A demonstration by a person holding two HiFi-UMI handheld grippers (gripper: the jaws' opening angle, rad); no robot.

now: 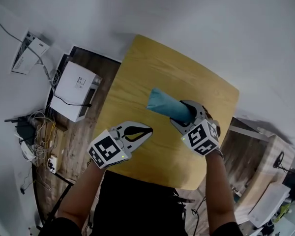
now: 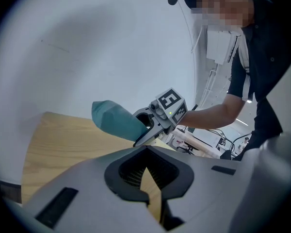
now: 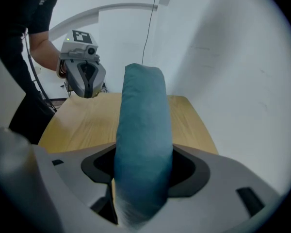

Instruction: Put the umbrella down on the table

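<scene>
Teal folded umbrella (image 1: pixel 166 104) is clamped in the right hand-held gripper (image 1: pixel 189 114), jaws closed round one end of it. The rest of it sticks out far-left over the table (image 1: pixel 137 68). In the left gripper view it looks lifted clear of the table top, not lying on it. The free end is blunt, and the fabric is plain with no print showing.

Left hand-held gripper (image 1: pixel 145 130) sits near-left of the umbrella, apart from it. Its jaws are together at the tips with nothing between them, and it hovers over the near part of the table.

The table is light yellow wood with rounded corners. Nothing stands on it.

There are no open containers in view. A white box-shaped unit (image 1: pixel 74 89) sits on the wood floor (image 1: pixel 83 132) left of the table, with a black cable running to it. It has a small label on top, too small to read. A smaller white device (image 1: pixel 28 51) lies further left, and there is a tangle of cables (image 1: pixel 37 132) near-left.

The only readable marks are the black-and-white square markers on each gripper's cube. No brand names are legible.
</scene>
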